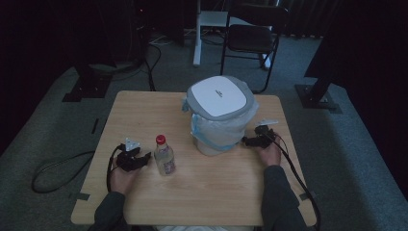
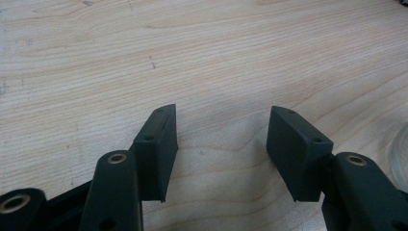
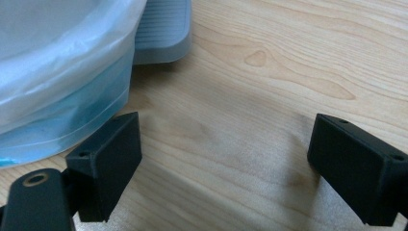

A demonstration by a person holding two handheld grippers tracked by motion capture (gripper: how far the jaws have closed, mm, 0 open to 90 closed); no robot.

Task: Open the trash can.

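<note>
1. Wooden table [image 1: 144, 115] carries two things between the hands: a small clear bottle [image 1: 164, 156] with a red cap, standing upright, and a white bin [image 1: 219, 115] with a grey-rimmed lid and a pale blue liner hanging over its sides.

2. Left gripper [image 1: 144, 157] sits low on the table just to the left of the bottle — near it but not touching. In the left gripper view its jaws stand apart with bare wood between them, and a curved clear edge shows at the far right of that view; this is probably the bottle's base, though too little of it is visible to be sure.

3. Right gripper [image 1: 246, 141] rests just beside the bin's lower right side. In the right gripper view its jaws are spread wide and hold nothing; the liner-covered wall of the bin [image 3: 57, 72] rises just past the left jaw, and a grey ribbed pedal-like piece [image 3: 163, 29] lies beyond it on the table.

4. The relation that matters: the bottle's long axis is vertical, and it lies to the right of the left gripper, a little off the line its jaws point along. The left hand is clearly the nearer one — the right gripper has the bin between it and the bottle.

5. My judgement: a grasp of the bottle would fall to the left gripper, which needs to swing slightly right so the jaws straddle the body from the side.
</note>
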